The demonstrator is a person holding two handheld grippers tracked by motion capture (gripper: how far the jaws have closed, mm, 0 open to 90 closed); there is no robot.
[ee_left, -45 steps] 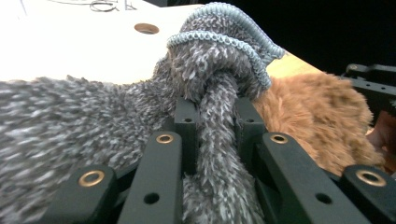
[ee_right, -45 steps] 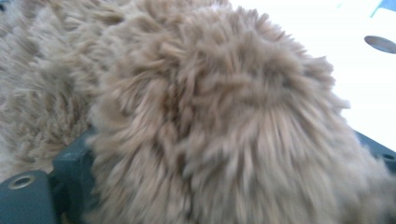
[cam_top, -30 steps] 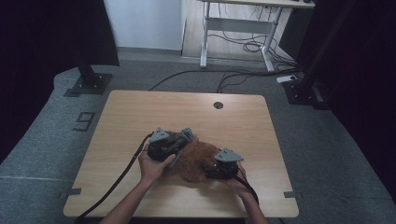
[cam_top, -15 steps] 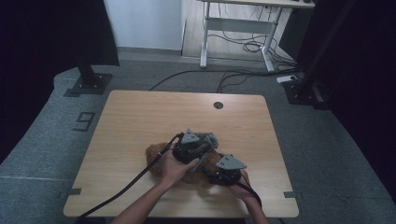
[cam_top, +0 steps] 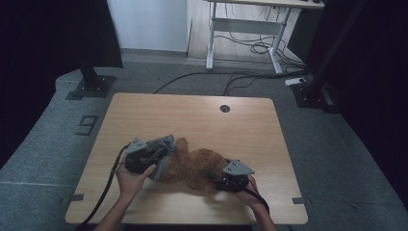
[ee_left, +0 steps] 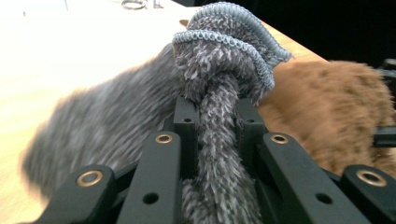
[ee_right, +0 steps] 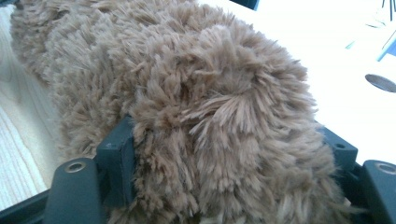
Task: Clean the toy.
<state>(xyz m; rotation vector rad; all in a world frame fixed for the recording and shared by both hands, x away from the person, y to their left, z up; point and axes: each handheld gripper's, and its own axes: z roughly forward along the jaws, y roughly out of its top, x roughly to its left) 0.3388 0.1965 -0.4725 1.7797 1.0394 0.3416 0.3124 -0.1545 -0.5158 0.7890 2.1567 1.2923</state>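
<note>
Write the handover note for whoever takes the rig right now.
Left claw: shut on a bunched fold of the grey cloth, at the left end of the brown furry cloth.
Right claw: the brown cloth's right end lies between its jaws, which have just been closing; a firm grip cannot be told.
Both cloths sit at the near middle of the table, touching.
Done: grey cloth gripped.
Left: secure the brown cloth, then separate or lay out both, probably.

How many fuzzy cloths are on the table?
2: a grey cloth pinched in the left claw, and a brown cloth beside it, bunched between the right claw's jaws. Others may hide underneath.
</note>
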